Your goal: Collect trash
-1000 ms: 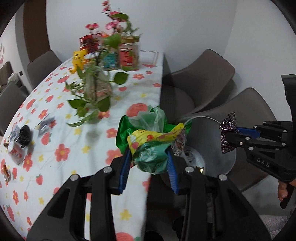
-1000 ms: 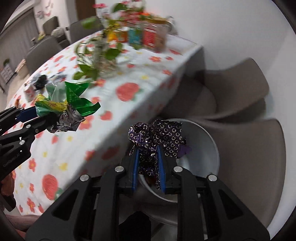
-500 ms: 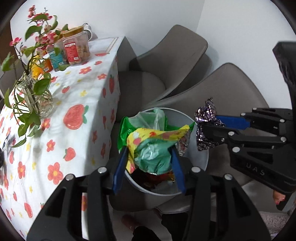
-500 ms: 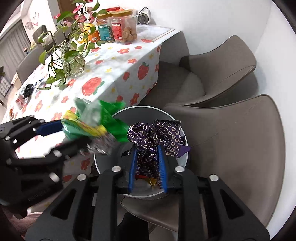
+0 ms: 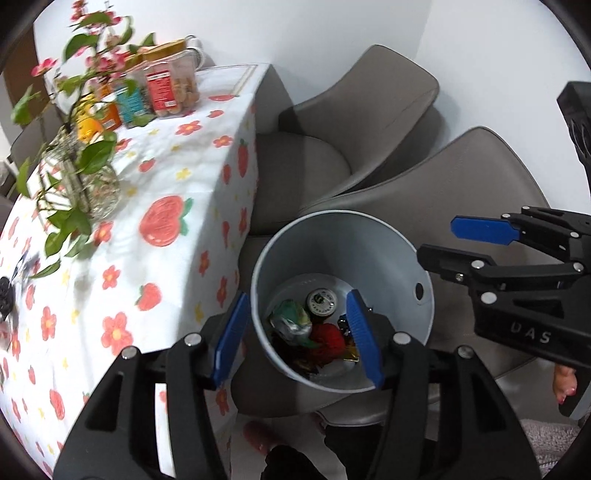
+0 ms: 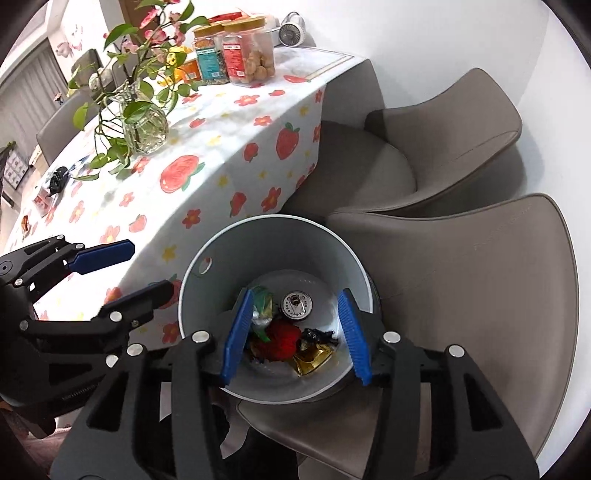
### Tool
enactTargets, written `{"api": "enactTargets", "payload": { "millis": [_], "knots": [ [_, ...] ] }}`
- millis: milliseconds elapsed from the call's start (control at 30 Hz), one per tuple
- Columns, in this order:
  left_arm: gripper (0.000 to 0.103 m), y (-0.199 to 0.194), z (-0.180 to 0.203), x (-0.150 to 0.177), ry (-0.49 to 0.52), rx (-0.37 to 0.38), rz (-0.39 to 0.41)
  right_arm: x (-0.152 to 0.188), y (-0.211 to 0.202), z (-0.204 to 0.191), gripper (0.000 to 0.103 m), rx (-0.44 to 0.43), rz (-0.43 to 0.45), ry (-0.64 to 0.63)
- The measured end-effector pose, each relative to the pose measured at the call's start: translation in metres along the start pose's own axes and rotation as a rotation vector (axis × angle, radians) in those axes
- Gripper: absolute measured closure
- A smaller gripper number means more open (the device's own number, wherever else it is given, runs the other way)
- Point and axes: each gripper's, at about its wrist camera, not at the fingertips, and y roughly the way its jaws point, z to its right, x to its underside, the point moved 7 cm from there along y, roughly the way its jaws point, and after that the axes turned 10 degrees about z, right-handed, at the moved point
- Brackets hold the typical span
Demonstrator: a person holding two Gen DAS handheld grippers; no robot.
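Note:
A pale round bin (image 5: 406, 258) stands on a grey chair seat beside the table. At its bottom lie a drink can (image 5: 322, 301), a green wrapper (image 5: 290, 323), something red (image 5: 327, 338) and a gold wrapper (image 6: 312, 356). My left gripper (image 5: 296, 294) hangs over the bin's left side, its jaws opening with nothing between them. Over the bin too, my right gripper (image 6: 295, 291) has its jaws opening and holds nothing. Each shows in the other's view: the right gripper (image 5: 437, 240) at the bin's right, the left gripper (image 6: 149, 266) at its left.
The table (image 6: 221, 140) with a strawberry-and-flower cloth lies to the left, bearing a glass vase of leaves (image 6: 144, 125), snack jars (image 6: 243, 59) and a small fan (image 6: 291, 33). Small dark items (image 6: 57, 177) lie at its far left. Two grey chairs (image 6: 443, 133) stand behind the bin.
Both grippers moved from beside the table to above the bin and opened. The green and yellow wrappers left the left jaws and the purple wrapper left the right jaws.

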Motion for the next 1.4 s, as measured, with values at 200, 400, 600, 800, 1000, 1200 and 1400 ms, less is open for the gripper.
{"api": "enactTargets", "payload": {
  "millis": [200, 400, 600, 800, 1000, 1200, 1400],
  "knots": [
    [0.047, -0.021, -0.036, 0.011, -0.055, -0.072, 0.016, -0.011, 0.003, -0.041, 0.057, -0.055, 0.012, -0.071],
    [0.047, -0.055, -0.098, 0.033, -0.162, -0.179, 0.029, -0.026, 0.010, -0.116, 0.057, -0.147, 0.022, -0.195],
    [0.047, -0.099, -0.172, 0.065, -0.294, -0.308, 0.047, -0.038, 0.017, -0.211, 0.057, -0.259, 0.026, -0.332],
    [0.047, -0.145, -0.252, 0.104, -0.420, -0.434, 0.065, -0.049, 0.018, -0.309, 0.057, -0.359, 0.042, -0.451],
    [0.047, -0.186, -0.318, 0.137, -0.496, -0.524, 0.084, -0.058, 0.018, -0.393, 0.057, -0.421, 0.059, -0.505],
    [0.047, -0.212, -0.377, 0.152, -0.536, -0.583, 0.111, -0.073, 0.024, -0.459, 0.057, -0.447, 0.076, -0.547],
    [0.047, -0.212, -0.420, 0.147, -0.583, -0.617, 0.140, -0.099, 0.038, -0.508, 0.057, -0.471, 0.097, -0.589]
  ]
}}
